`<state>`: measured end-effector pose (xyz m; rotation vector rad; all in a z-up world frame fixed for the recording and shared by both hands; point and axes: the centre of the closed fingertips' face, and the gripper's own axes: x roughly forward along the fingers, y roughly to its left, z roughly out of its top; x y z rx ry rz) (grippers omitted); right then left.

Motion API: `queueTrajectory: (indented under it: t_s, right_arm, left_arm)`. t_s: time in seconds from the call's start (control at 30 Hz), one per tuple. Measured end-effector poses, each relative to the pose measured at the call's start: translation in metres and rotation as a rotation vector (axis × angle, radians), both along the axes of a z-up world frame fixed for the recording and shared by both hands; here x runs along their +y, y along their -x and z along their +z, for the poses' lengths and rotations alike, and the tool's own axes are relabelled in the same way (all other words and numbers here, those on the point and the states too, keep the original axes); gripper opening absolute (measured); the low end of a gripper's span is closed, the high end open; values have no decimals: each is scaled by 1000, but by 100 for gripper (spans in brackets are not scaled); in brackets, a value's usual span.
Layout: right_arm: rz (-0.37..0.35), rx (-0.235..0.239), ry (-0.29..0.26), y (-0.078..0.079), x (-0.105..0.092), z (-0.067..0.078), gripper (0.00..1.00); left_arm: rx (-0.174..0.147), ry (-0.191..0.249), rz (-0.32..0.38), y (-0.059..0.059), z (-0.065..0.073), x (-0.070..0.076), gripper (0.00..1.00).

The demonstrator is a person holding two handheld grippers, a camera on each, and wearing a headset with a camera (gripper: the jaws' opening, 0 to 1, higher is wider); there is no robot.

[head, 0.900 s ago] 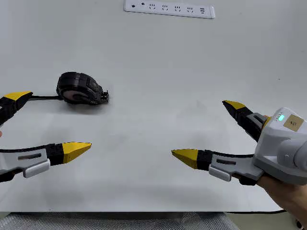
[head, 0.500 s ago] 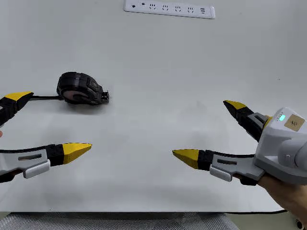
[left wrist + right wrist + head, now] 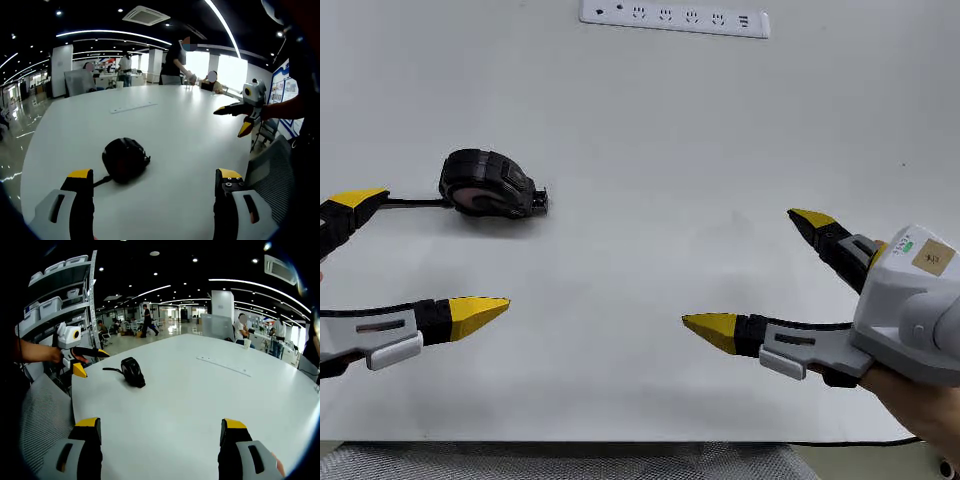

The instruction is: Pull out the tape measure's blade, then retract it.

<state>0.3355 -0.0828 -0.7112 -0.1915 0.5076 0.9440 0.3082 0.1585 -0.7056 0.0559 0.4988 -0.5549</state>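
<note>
Yellow-tipped left tool (image 3: 418, 255) and right tool (image 3: 758, 270): held level, jaws spread wide. Black round tape measure (image 3: 488, 185): on white surface (image 3: 650, 120), ungripped.

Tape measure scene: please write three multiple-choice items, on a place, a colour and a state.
1. The tape measure lies: A) nearer the left tool B) nearer the right tool C) between one tool's jaws.
2. The jaw tips are: A) red B) yellow C) green.
3. The right tool is: A) shut on the tape measure B) open C) shut on nothing.
Key: 1 A, it sits just ahead of the left tool; 2 B, all four tips are yellow; 3 B, its jaws stand wide apart.
</note>
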Motion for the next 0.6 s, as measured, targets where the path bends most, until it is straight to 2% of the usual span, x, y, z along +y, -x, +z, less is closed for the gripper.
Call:
queueTrajectory:
  t_s: [0.13, 0.6]
  right_arm:
    - [2, -13, -1, -1, 0, 1, 99]
    - [12, -10, 5, -7, 0, 0, 99]
  left_arm:
    - [2, 0, -4, 0, -1, 0, 99]
    - [12, -14, -30, -6, -2, 4, 99]
